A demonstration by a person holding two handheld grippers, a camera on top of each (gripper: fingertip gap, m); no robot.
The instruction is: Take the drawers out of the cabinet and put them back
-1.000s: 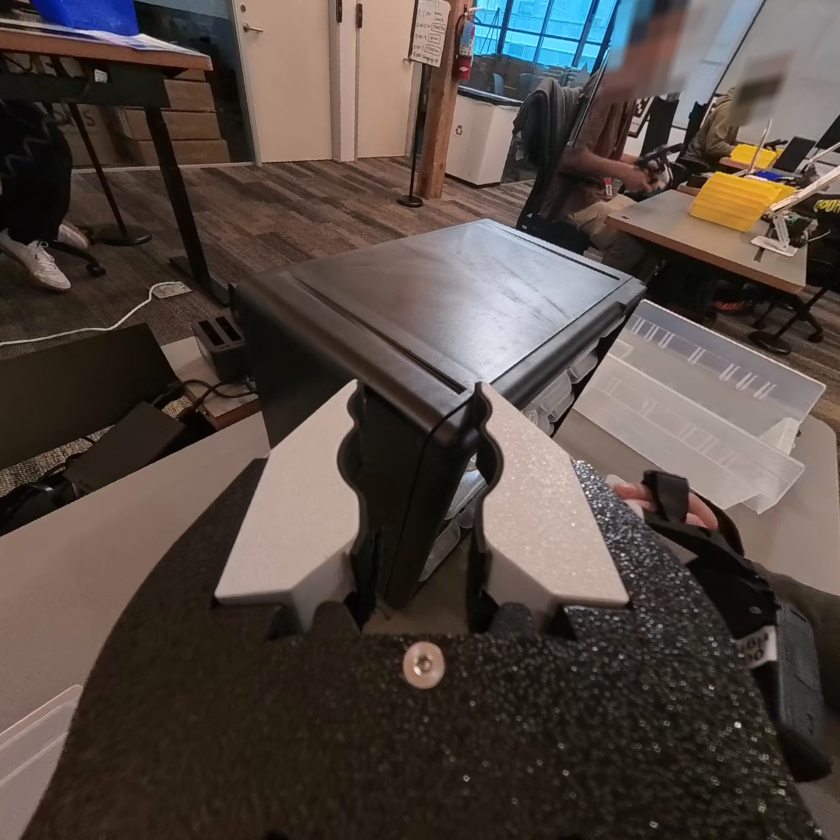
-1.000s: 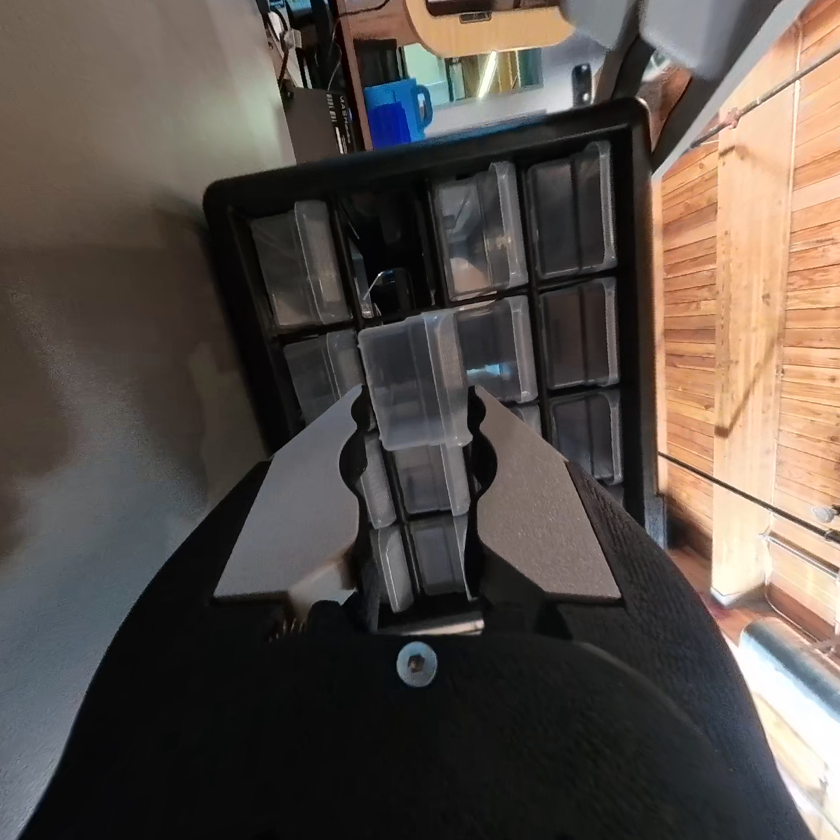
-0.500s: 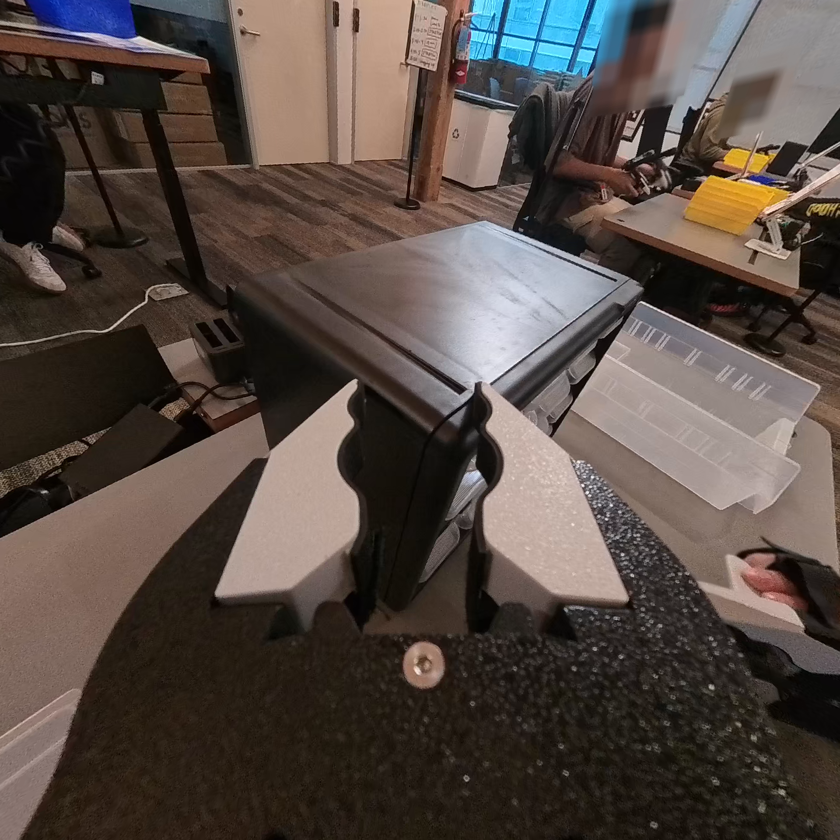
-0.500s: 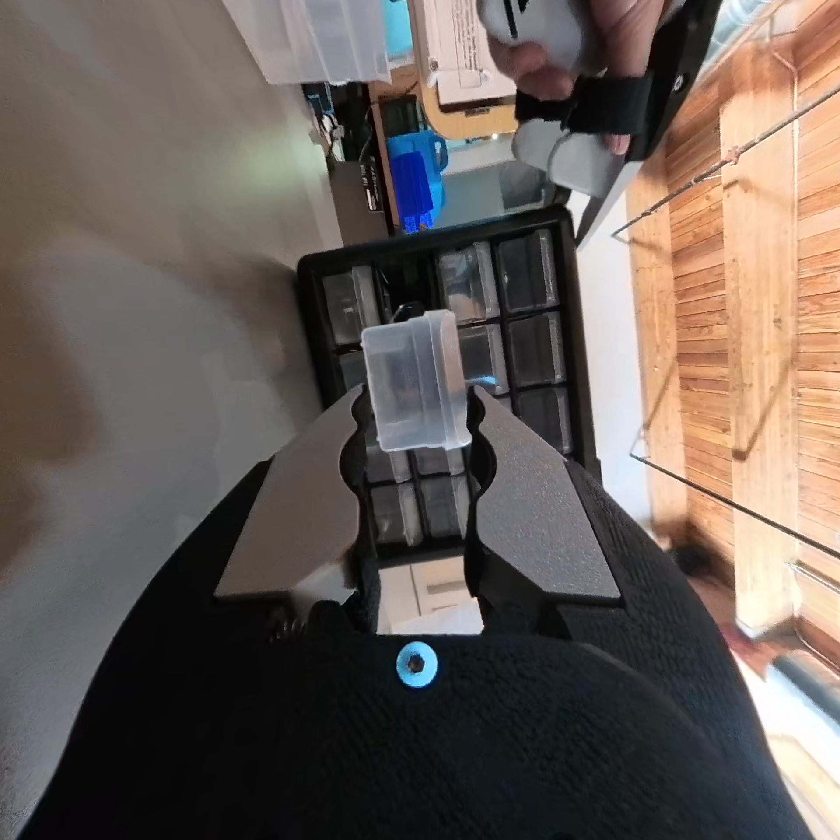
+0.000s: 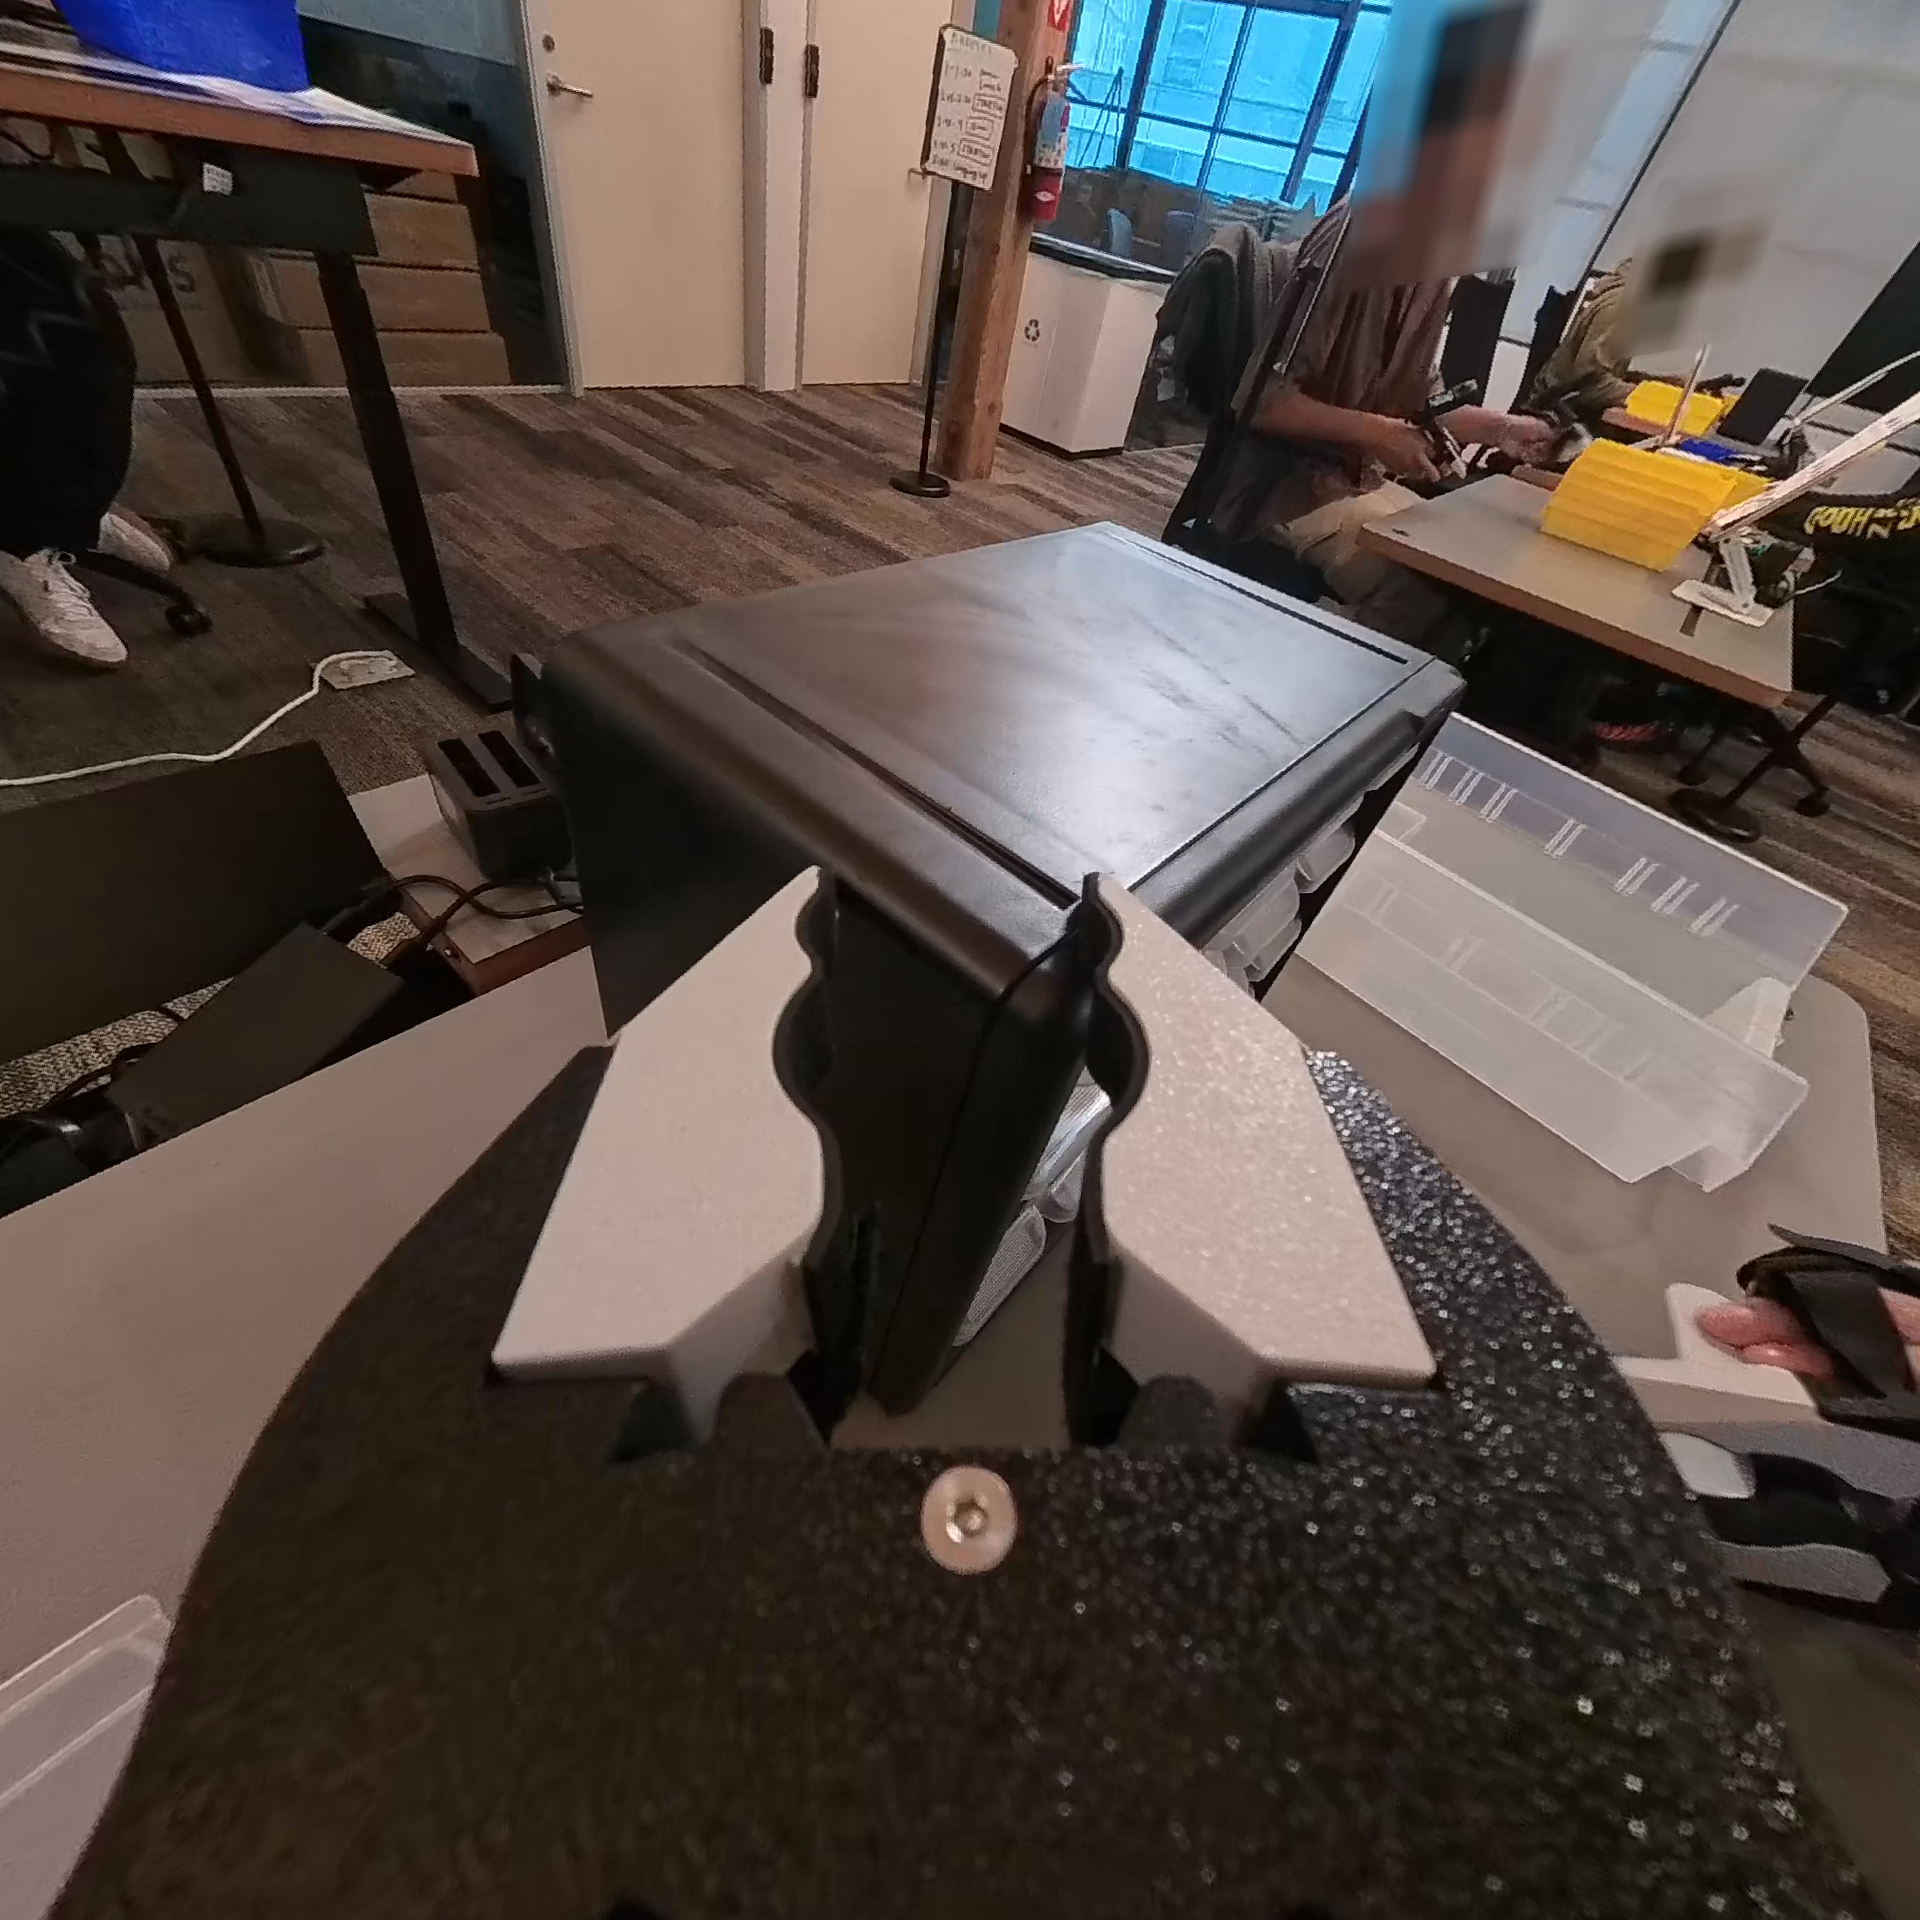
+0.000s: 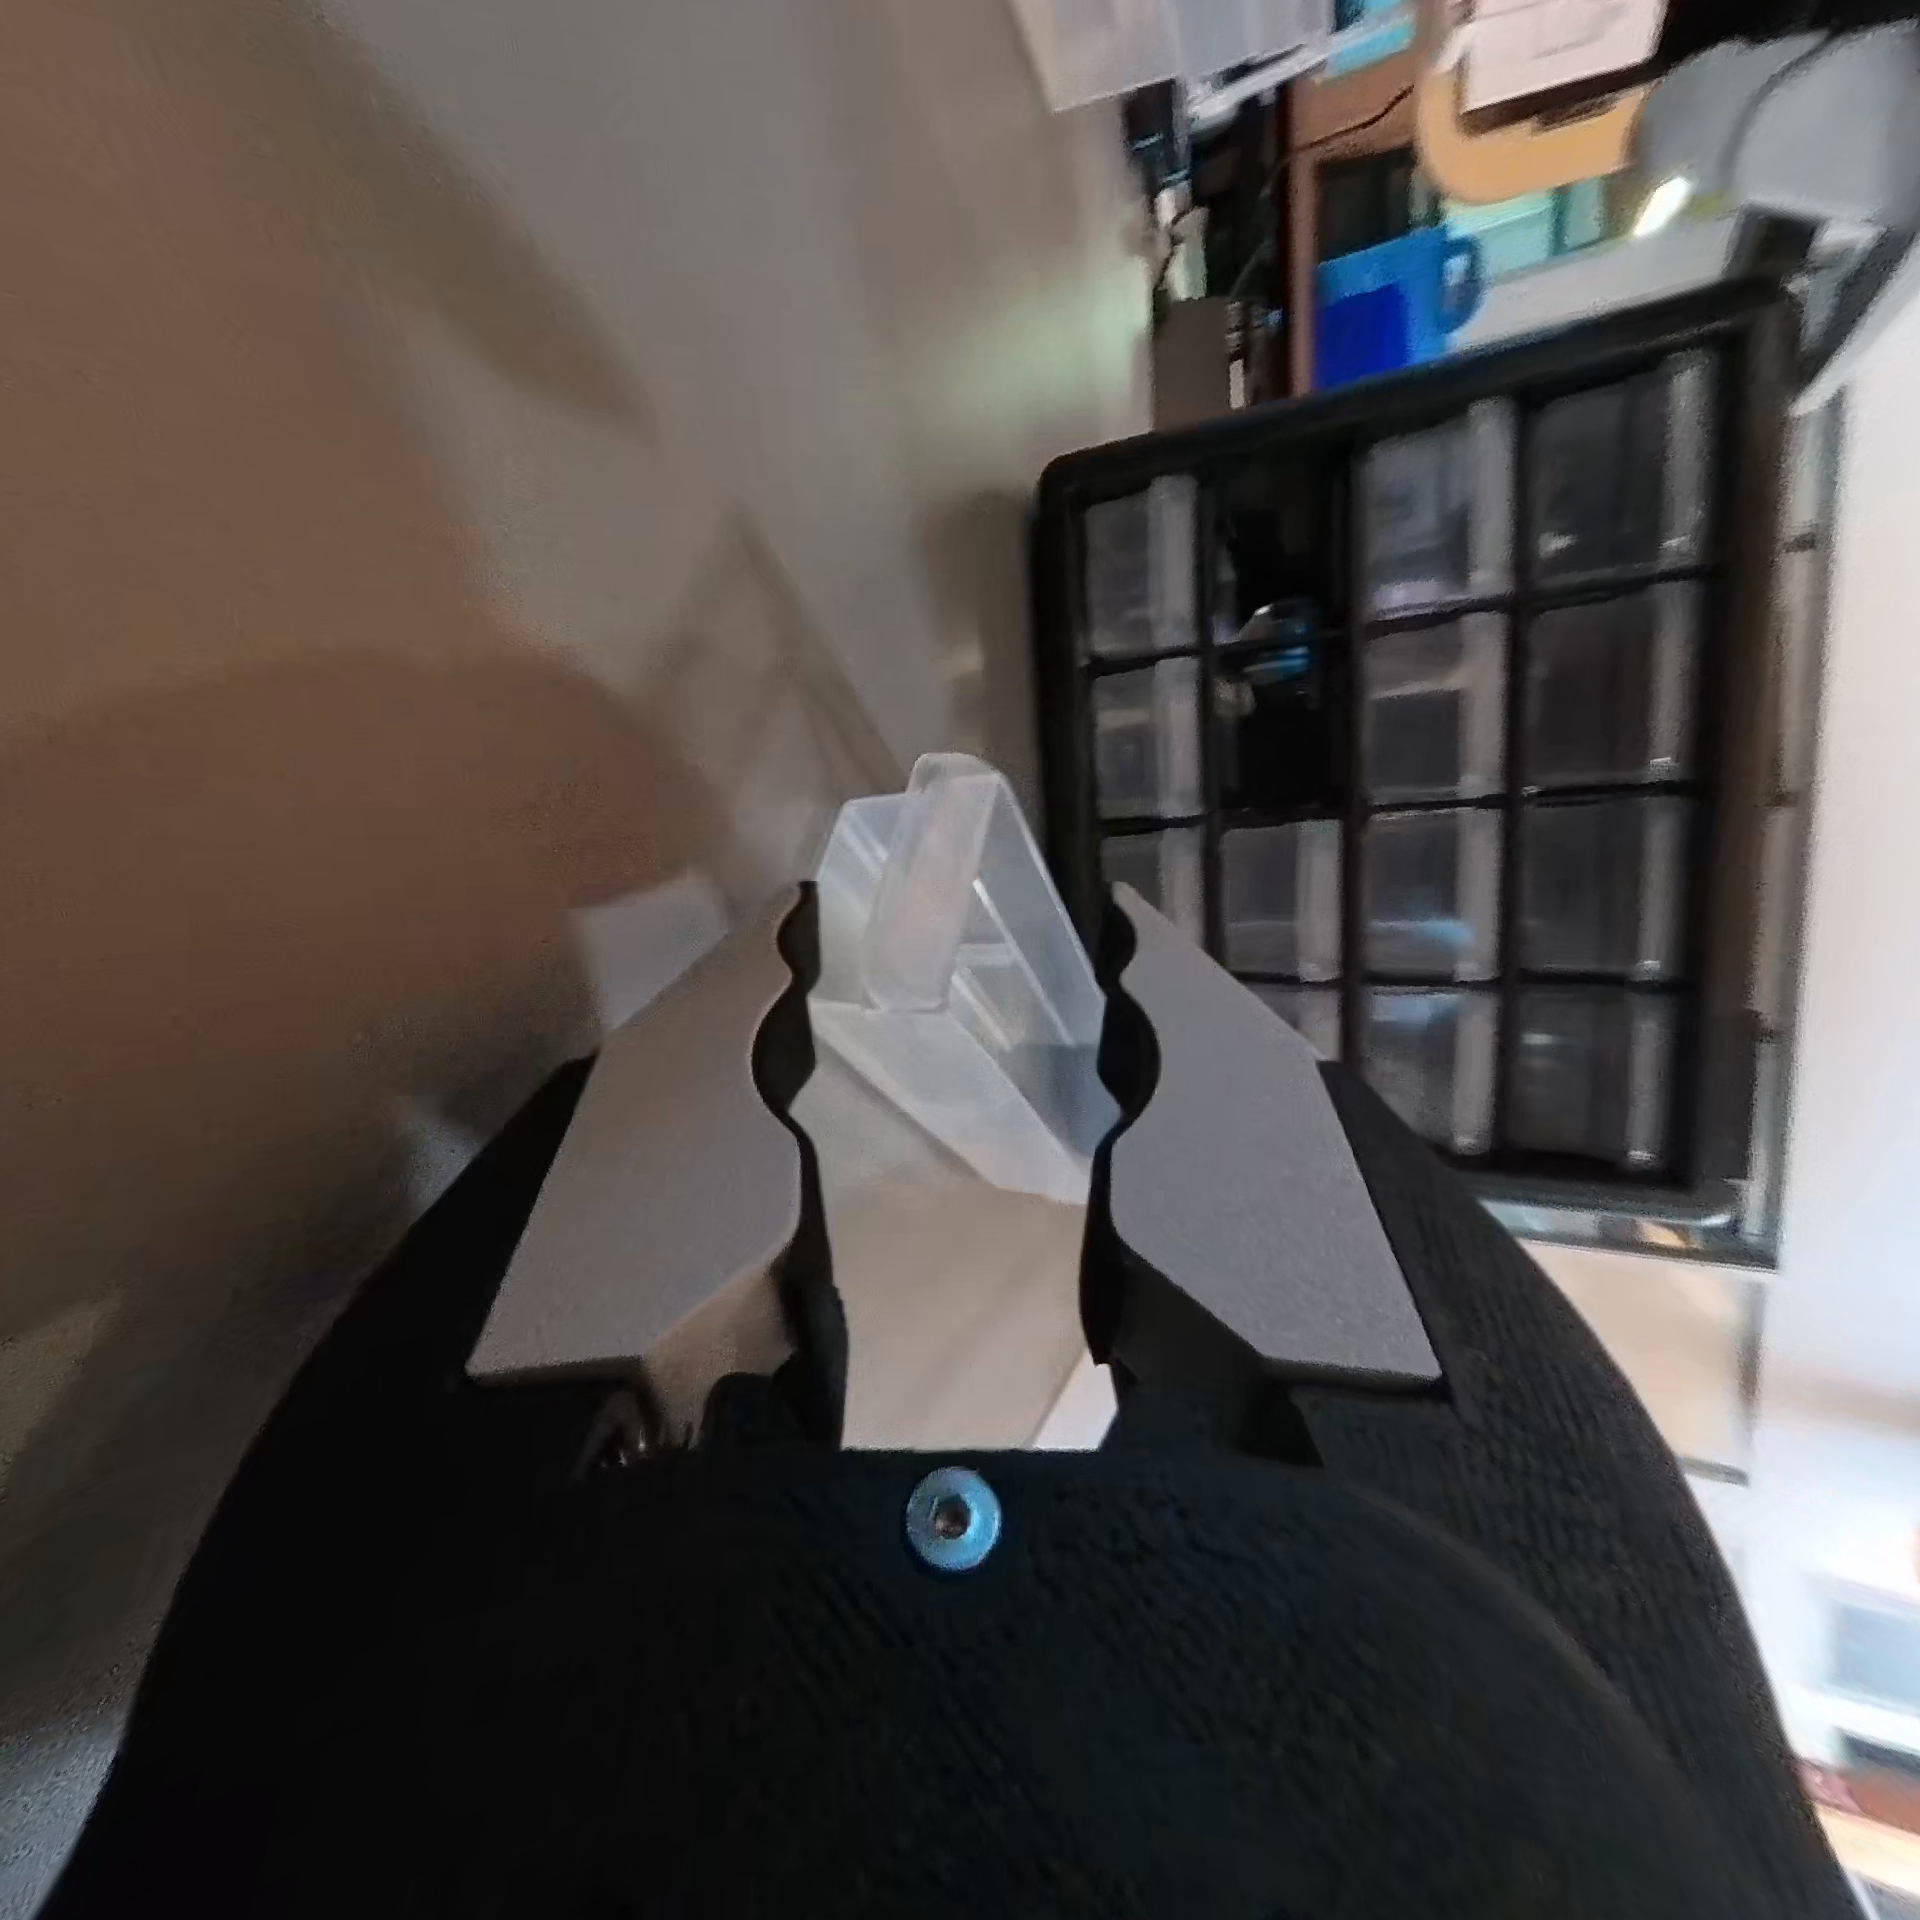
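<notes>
An open office: desks point(image 5: 1579, 592) with seated people point(image 5: 1340, 384) far right, plank floor point(image 5: 644, 488), doors point(image 5: 644, 187) far left.

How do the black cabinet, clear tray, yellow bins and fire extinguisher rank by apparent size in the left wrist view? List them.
1. black cabinet, nearest the camera
2. clear tray
3. yellow bins
4. fire extinguisher, far off, so its true size is unsure

A clear plastic bin point(image 5: 1558, 966) lies on the grey bench point(image 5: 260, 1247); yellow bins point(image 5: 1631, 514) sit on a far desk point(image 5: 1538, 592).
</notes>
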